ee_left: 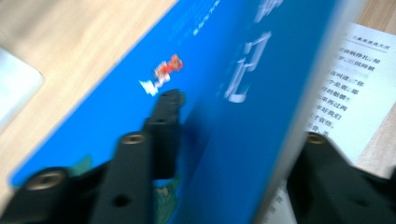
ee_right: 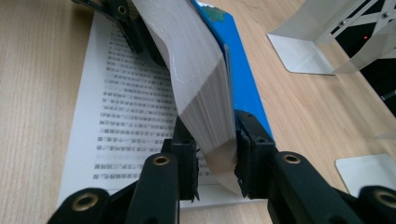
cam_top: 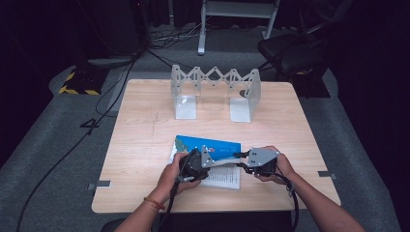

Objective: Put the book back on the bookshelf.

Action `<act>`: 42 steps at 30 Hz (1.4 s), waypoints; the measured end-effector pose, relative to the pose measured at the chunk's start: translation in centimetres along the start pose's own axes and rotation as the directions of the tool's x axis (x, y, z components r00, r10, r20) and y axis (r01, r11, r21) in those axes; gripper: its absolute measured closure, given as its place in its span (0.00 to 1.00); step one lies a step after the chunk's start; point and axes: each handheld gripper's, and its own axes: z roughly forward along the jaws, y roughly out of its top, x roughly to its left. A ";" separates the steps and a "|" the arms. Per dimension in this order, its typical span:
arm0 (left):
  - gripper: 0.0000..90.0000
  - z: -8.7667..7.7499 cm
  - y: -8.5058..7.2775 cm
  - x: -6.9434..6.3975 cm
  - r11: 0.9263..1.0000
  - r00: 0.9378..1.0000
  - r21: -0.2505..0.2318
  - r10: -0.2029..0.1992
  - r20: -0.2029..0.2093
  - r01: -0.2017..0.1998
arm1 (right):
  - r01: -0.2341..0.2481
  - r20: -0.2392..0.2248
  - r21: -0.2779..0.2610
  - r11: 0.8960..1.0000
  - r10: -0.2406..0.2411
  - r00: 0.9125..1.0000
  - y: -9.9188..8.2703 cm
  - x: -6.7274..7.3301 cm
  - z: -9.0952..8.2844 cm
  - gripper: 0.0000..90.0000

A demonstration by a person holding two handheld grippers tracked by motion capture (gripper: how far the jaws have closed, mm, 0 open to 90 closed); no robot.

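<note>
A book with a blue cover lies open near the table's front edge. A printed page rests flat on the wood. The thick block of pages and the blue cover stand tilted up from it. My right gripper is shut on the near corner of that block, one pad on each side. My left gripper clamps the same raised part from the other end, one jaw on the blue cover and one on the page side. In the high view the left gripper and right gripper face each other across the book.
A white folding book rack with two metal end plates stands at the table's far middle, and it shows as the rack in the right gripper view. Bare wooden table lies to the left. A dark chair and cables sit beyond.
</note>
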 end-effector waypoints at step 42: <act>0.80 -2.6 -0.6 3.0 0.881 0.955 -0.404 -0.149 0.256 0.246 | -0.436 -0.043 -0.212 0.875 0.437 0.898 -6.1 -6.2 -2.0 0.59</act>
